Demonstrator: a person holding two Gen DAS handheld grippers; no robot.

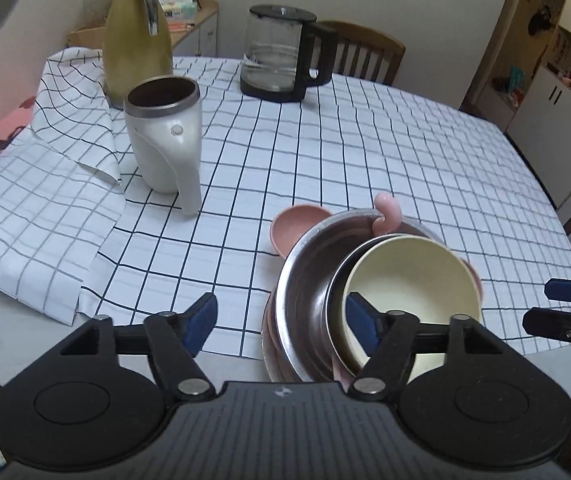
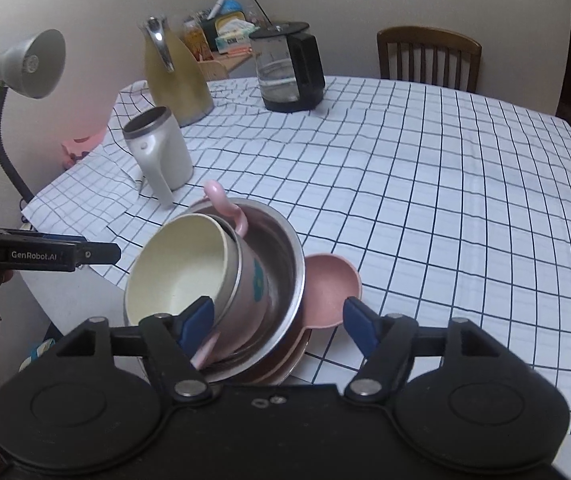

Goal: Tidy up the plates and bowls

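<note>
We see two fisheye views, each looking forward along a hand-held gripper's two black fingers and down at a round table under a white grid-checked tablecloth (image 1: 325,152). Our left wrist view sits close, just left of a tilted stack of nested bowls (image 1: 325,292); our right wrist view sits close behind that stack (image 2: 245,280). Both share the stack, a white handled mug (image 1: 163,136), a glass carafe (image 2: 289,68) and the far wall.
</note>
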